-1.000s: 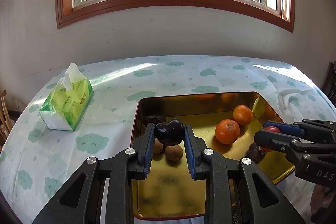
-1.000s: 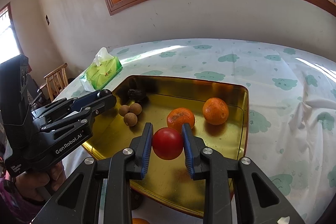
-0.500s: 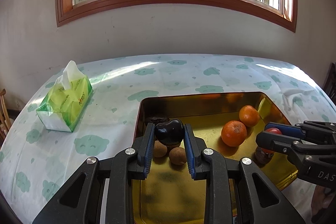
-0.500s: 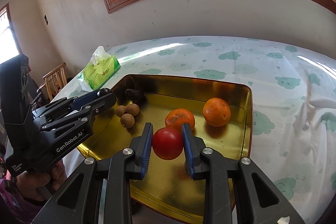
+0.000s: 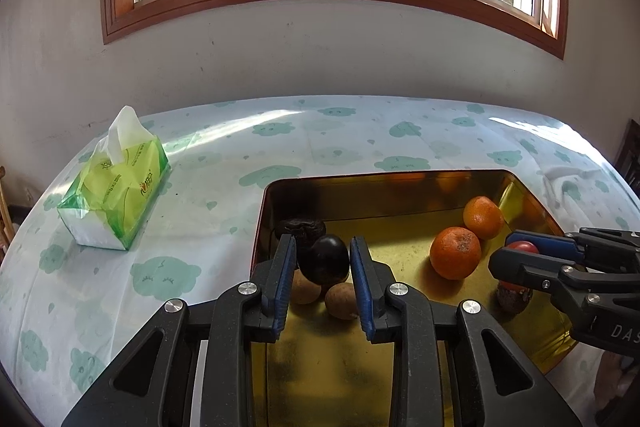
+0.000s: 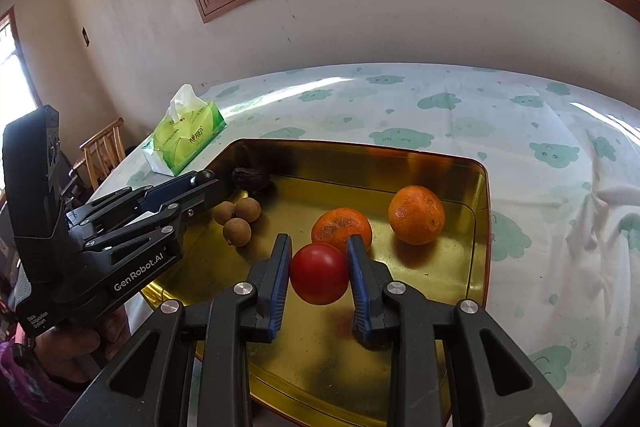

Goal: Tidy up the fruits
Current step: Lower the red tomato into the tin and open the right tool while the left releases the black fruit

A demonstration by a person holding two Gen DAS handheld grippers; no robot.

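"GenRobot.AI" on left gripper (image 6: pixel 202 183), tissue pack (image 6: pixel 186 131) print unreadable

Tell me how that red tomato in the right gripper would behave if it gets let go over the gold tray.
The red tomato looks round and glossy, so once released it would likely roll across the smooth gold tray, perhaps toward the nearer orange. Its shiny skin may be slippery against the right gripper's pads. It is probably soft, so hard squeezing could bruise it.
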